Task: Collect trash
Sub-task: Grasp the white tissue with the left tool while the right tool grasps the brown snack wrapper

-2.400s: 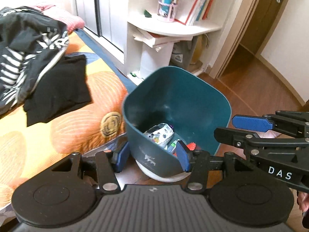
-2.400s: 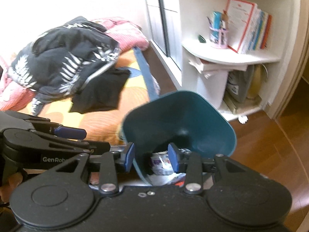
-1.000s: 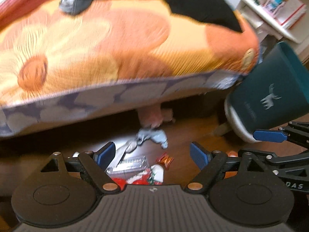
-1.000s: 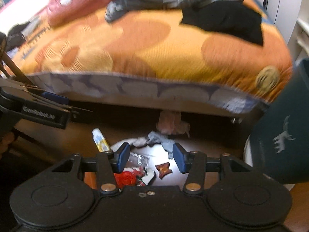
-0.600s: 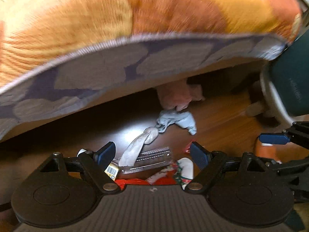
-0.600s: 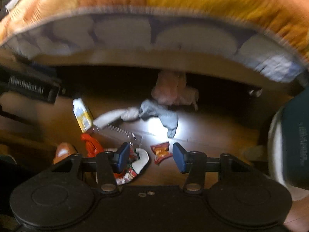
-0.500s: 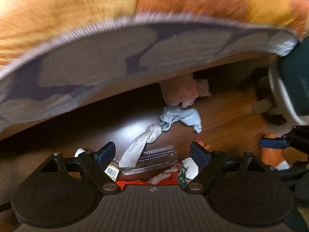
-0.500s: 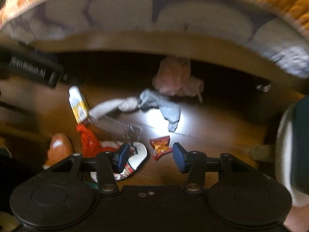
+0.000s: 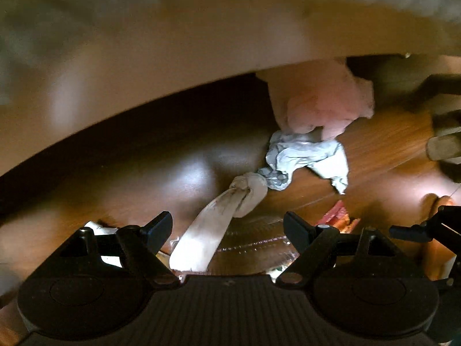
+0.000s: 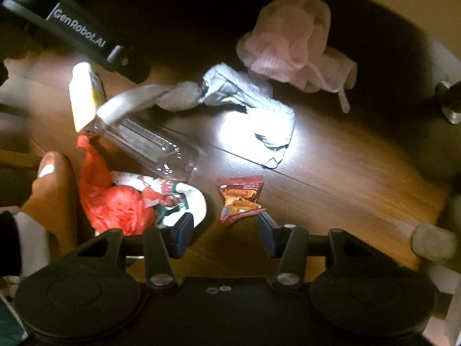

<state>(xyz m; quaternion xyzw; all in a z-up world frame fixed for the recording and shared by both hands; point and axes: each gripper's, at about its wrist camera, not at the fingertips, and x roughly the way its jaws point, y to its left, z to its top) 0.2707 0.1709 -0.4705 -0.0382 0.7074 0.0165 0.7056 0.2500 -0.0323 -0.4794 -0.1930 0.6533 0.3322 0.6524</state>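
Left wrist view: the left gripper (image 9: 227,227) is spread wide and empty over a knotted grey cloth strip (image 9: 213,222) and a clear plastic tray (image 9: 253,248). Right wrist view: the right gripper (image 10: 224,232) is parted, empty, just below a small red snack packet (image 10: 239,197) on the wooden floor (image 10: 345,178).

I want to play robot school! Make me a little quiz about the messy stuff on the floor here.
1. True or false: the right gripper is open and holds nothing.
2. Which piece of trash lies nearest the right gripper's fingers? A) small snack packet B) clear plastic tray C) pink cloth
3. Fill in: the red plastic bag lies on the wooden ____.

Key: 1 true; 2 A; 3 floor.
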